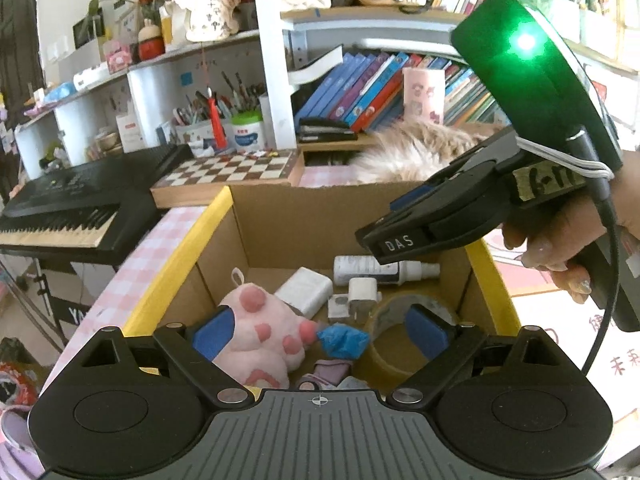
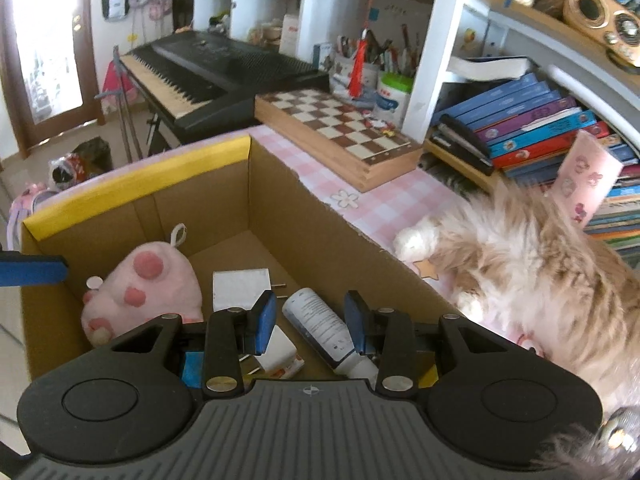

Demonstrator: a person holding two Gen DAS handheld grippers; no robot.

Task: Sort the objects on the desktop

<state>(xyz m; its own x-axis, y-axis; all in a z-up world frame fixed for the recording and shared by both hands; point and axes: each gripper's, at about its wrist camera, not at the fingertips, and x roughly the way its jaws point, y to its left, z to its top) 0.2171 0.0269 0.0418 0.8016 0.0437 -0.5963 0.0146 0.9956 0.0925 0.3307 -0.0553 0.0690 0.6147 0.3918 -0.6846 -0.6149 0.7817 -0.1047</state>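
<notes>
1. The left gripper [image 1: 320, 330] has its jaws spread wide. Nothing is pinched between the blue pads [image 1: 214, 332], and it hangs over the open cardboard box [image 1: 240, 232].
2. Below its gap lie a pink plush paw [image 1: 260, 332] on the left side, a crumpled blue piece [image 1: 344, 340] touching the plush, and a roll of tan tape [image 1: 400, 306] on the right.
3. Farther in on the box floor are a white block adapter [image 1: 306, 292], a small white plug [image 1: 362, 292] and a white spray bottle [image 1: 368, 270] lying on its side by the far wall.
4. The right gripper [image 2: 310, 320], held in a hand [image 1: 560, 248], has its jaws drawn close together and grips nothing. It points down into the same box, above the bottle.
5. The box, edged in yellow, sits on a pink checked cloth [image 2: 372, 200].
6. Beyond it are a chessboard [image 2: 340, 136] and a black keyboard [image 2: 208, 72].
7. A fluffy cat [image 2: 520, 260] lies just beside the box.
</notes>
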